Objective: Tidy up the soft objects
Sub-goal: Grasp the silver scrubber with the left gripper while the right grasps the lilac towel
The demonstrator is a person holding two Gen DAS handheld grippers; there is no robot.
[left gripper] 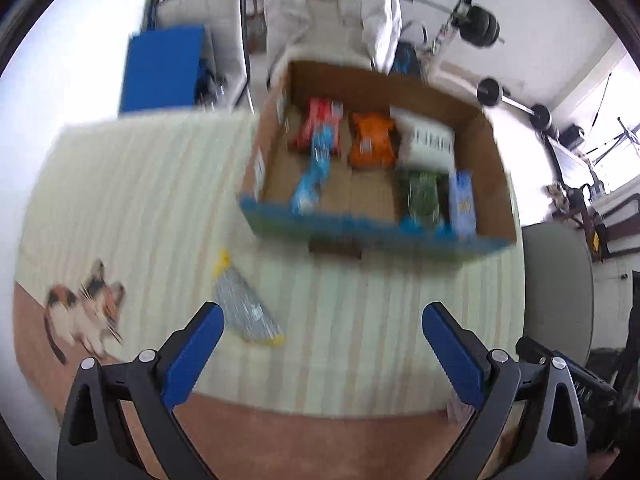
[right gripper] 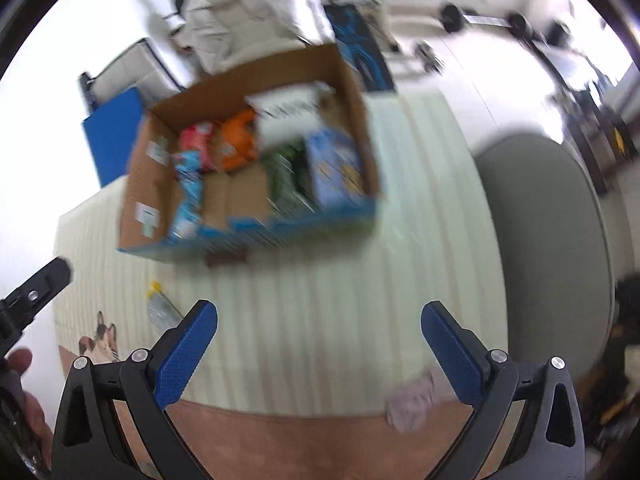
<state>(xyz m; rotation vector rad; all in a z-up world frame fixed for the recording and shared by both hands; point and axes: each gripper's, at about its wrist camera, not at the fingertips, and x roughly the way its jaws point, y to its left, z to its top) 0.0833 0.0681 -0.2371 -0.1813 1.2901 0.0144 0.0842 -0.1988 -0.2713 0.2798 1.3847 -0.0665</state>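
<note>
A cardboard box (left gripper: 490, 148) (right gripper: 352, 80) stands on a pale striped mat (left gripper: 152, 208) (right gripper: 360, 280) and holds several soft packets: red, orange (left gripper: 370, 140) (right gripper: 237, 140), light blue, green, blue and white. A silver packet with yellow ends (left gripper: 244, 306) (right gripper: 162, 310) lies on the mat in front of the box, just ahead of my left gripper's left finger. My left gripper (left gripper: 322, 326) is open and empty. My right gripper (right gripper: 318, 326) is open and empty. A crumpled pinkish cloth (right gripper: 412, 400) lies by the right gripper's right finger.
A cat picture (left gripper: 86, 312) (right gripper: 102, 340) is on the brown surface at the mat's left corner. A grey round seat (right gripper: 548, 240) stands to the right. A white covered chair (left gripper: 332, 12) and a blue panel (left gripper: 162, 68) are behind the box. Gym weights line the far wall.
</note>
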